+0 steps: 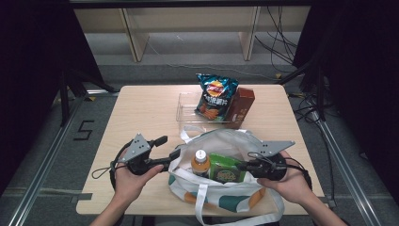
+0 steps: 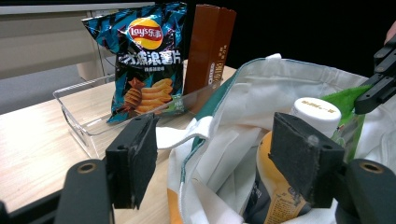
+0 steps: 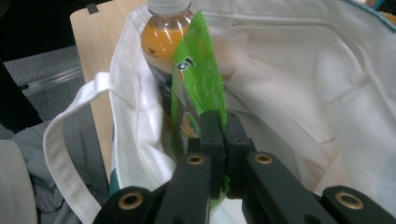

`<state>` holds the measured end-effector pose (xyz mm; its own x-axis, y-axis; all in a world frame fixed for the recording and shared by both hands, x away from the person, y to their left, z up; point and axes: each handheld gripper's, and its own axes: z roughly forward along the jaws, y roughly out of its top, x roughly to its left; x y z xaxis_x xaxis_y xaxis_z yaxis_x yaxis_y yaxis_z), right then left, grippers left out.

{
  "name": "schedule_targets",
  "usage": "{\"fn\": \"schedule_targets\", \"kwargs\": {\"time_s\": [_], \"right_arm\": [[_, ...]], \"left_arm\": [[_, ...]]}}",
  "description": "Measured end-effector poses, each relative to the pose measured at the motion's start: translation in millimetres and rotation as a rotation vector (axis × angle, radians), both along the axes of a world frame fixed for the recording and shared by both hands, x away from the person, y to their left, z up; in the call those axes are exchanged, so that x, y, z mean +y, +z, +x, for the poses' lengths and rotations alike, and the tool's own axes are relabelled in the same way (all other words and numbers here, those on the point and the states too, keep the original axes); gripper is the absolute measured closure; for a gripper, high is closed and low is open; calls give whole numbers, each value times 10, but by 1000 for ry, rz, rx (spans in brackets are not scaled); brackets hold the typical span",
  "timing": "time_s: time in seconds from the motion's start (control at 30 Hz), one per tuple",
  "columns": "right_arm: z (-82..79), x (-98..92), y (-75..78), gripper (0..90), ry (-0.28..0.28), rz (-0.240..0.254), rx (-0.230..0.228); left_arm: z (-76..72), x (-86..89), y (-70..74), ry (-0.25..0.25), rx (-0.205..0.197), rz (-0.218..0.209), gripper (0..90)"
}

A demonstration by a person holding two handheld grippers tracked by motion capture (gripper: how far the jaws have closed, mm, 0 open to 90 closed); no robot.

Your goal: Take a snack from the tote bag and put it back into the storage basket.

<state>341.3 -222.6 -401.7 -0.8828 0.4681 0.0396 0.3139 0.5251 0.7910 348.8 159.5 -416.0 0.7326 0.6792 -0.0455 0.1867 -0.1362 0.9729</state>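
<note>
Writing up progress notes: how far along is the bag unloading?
Done: chip bag and brown box stand in the clear tray. In hand: right hand-held gripper pinches the green packet. Left: that packet and the bottle in the tote.

Right tool point(image 1: 243, 166) pinching green packet point(image 1: 227, 168) in tote bag point(image 1: 221, 141), bottle point(image 1: 201, 162) beside

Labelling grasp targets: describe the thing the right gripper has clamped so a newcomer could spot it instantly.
Start at the white tote bag at the near edge of the table. Inside it stand two items; the right gripper is shut on the edge of the green snack packet. Its neighbour, the orange drink bottle, is rigid with a white cap; the packet is flat, bright green, zigzag-edged.
</note>
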Motion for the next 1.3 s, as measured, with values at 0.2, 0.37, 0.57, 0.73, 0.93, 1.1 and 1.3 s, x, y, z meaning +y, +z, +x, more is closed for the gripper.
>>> {"fn": "schedule_targets", "kwargs": {"time_s": [0.2, 0.37, 0.57, 0.73, 0.93, 1.1, 1.3], "right_arm": [[-15, -19, 54, 900, -6, 24, -17], [-30, -56, 116, 900, -10, 28, -39], [-10, -87, 169, 900, -24, 26, -79], [-12, -63, 216, 900, -20, 60, -99], [-12, -47, 265, 900, -13, 57, -101], [5, -56, 308, 900, 3, 45, -116], [-7, -32, 358, 900, -19, 70, -119]], "left_arm": [[0, 3, 0, 1, 0, 1, 314], [-2, 6, 2, 4, 1, -5, 314], [-2, 11, 8, 5, -2, -4, 314], [1, 6, 5, 5, -1, -6, 314], [-2, 6, 5, 5, 0, -6, 314], [-1, 7, 7, 5, -2, -5, 313], [3, 4, 7, 4, -1, -6, 313]]}}
